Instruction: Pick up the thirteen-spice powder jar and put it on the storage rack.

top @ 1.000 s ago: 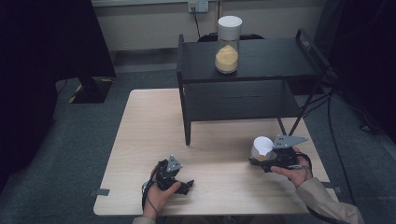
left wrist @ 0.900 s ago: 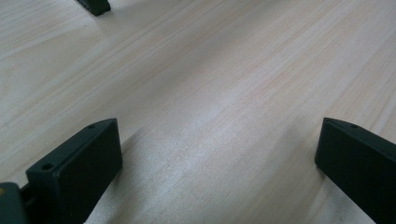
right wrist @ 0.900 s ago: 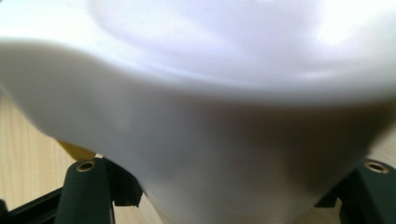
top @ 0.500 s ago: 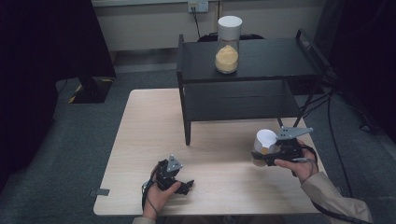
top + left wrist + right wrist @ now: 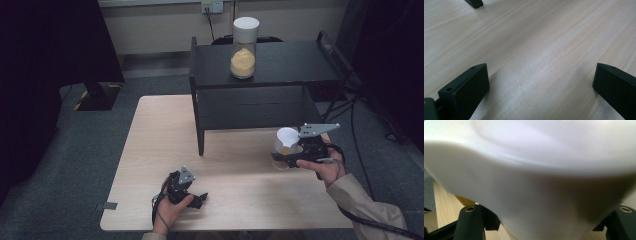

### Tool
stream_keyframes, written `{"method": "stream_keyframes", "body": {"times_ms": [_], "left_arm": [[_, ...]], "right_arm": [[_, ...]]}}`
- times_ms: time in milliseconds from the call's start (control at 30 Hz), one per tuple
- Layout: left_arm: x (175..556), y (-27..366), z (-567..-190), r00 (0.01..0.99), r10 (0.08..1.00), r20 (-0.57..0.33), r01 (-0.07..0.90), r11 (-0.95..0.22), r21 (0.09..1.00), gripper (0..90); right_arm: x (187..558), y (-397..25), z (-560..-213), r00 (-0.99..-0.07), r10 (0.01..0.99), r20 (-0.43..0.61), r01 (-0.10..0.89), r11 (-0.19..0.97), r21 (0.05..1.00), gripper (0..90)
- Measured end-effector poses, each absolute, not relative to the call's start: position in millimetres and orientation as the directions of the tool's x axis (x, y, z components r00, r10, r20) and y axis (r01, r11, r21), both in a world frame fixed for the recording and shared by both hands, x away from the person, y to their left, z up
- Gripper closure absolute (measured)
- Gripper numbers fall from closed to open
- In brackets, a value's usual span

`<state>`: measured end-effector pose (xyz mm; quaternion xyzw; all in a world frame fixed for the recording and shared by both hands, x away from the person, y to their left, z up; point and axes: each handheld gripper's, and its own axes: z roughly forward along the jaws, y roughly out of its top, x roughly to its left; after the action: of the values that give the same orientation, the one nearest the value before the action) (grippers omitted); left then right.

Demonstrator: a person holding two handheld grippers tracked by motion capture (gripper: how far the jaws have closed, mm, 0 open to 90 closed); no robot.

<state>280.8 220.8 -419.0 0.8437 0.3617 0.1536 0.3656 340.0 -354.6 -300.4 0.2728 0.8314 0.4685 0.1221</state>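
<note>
The right gripper (image 5: 290, 156) is clamped on a white cup (image 5: 287, 140), held above the table's (image 5: 150, 130) right side; the left gripper (image 5: 196, 199) rests with jaws apart. Likely mid-carry; next, keep the cup level.

Smooth white cup (image 5: 286, 140), pale wood-grain table (image 5: 150, 135)

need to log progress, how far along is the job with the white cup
Done: the right gripper is shut on the white cup, which looks raised off the table. In hand: carrying it beside the black shelf. Left: setting it down; where cannot be told. The jar stands untouched on top, and the left gripper rests open.
</note>
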Motion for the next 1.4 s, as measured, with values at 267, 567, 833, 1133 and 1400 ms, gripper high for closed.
{"method": "stream_keyframes", "body": {"times_ms": [267,567,833,1133,1400], "left_arm": [[280.9,220.8,-419.0,0.691,0.723,-0.005,0.498,-0.471,0.728,0.0],[280.9,220.9,-419.0,0.691,0.722,-0.005,0.498,-0.471,0.728,0.0],[280.9,220.9,-419.0,0.691,0.722,-0.005,0.498,-0.471,0.728,0.0],[280.9,220.9,-418.9,0.692,0.722,-0.006,0.498,-0.471,0.728,0.0],[280.9,220.9,-419.0,0.691,0.723,-0.006,0.498,-0.47,0.728,0.0]], "right_arm": [[342.5,-351.8,-286.8,-0.823,0.565,0.06,0.345,0.411,0.844,30.4],[346.2,-349.7,-269.5,-0.82,0.568,0.067,0.353,0.41,0.841,30.4],[349.8,-349.6,-254.4,-0.817,0.573,0.067,0.357,0.411,0.839,30.4],[352.2,-349.2,-239.4,-0.812,0.58,0.063,0.355,0.405,0.842,30.4],[353.6,-348.3,-227.1,-0.811,0.583,0.051,0.345,0.405,0.847,30.4]]}}
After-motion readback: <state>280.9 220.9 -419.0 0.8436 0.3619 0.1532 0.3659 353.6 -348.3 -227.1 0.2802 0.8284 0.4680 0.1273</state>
